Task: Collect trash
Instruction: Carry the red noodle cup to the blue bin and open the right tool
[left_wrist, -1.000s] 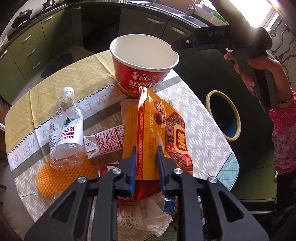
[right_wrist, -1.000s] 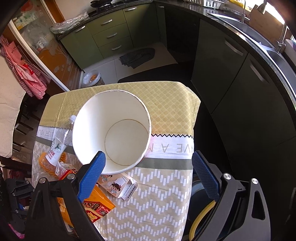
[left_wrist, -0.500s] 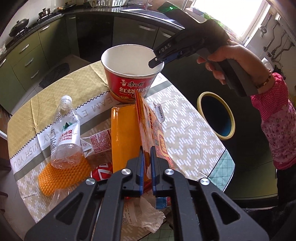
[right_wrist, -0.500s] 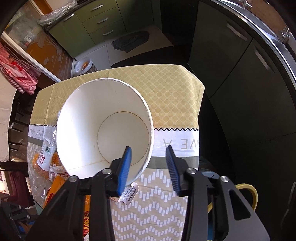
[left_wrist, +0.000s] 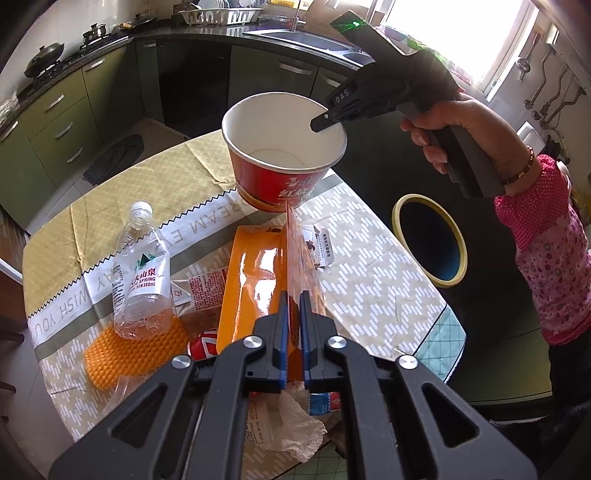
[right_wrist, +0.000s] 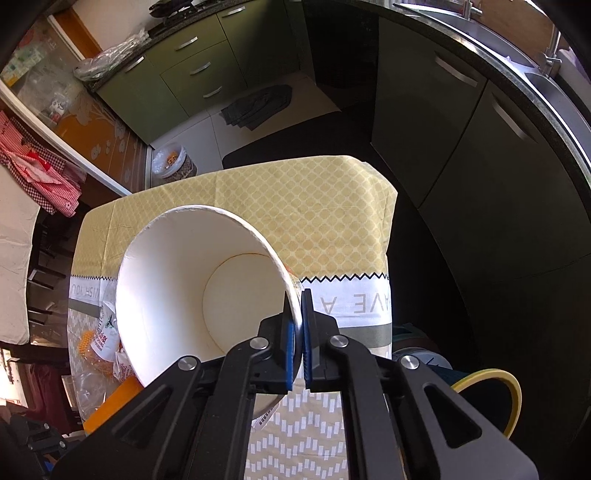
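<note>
Starting at the left of the table (left_wrist: 110, 206), the crushed water bottle (left_wrist: 142, 269) lies on an orange honeycomb mat (left_wrist: 122, 354), with a small carton (left_wrist: 205, 286) and a red can (left_wrist: 203, 341) just beside it; none of that is in hand yet. If you sweep low across this side, the bottle is likely to roll and scatter the rest.

In the middle, your left gripper (left_wrist: 293, 321) is clamped on the orange snack bag (left_wrist: 295, 258), held on edge above the other orange packet (left_wrist: 255, 273). The pinch sits near the bag's bottom corner, so the glossy film could slide out if you swing fast. Crumpled paper (left_wrist: 291, 421) lies below your fingers and may snag and drag off the table edge.

Further right, your right gripper (right_wrist: 295, 328) is closed on the rim of the noodle cup (right_wrist: 192, 295), one finger inside and one outside, and the cup hangs tilted just above the tablecloth. A thin paper wall held at one point can buckle or twist; a jerk would probably drop it onto the small wrapper (left_wrist: 323, 247) below.

At the far right, the yellow-rimmed bin (left_wrist: 430, 240) stands beside the table, below its edge. Its mouth looks only a little wider than the cup, so a tilted release could catch the rim and tip it to the floor.
</note>
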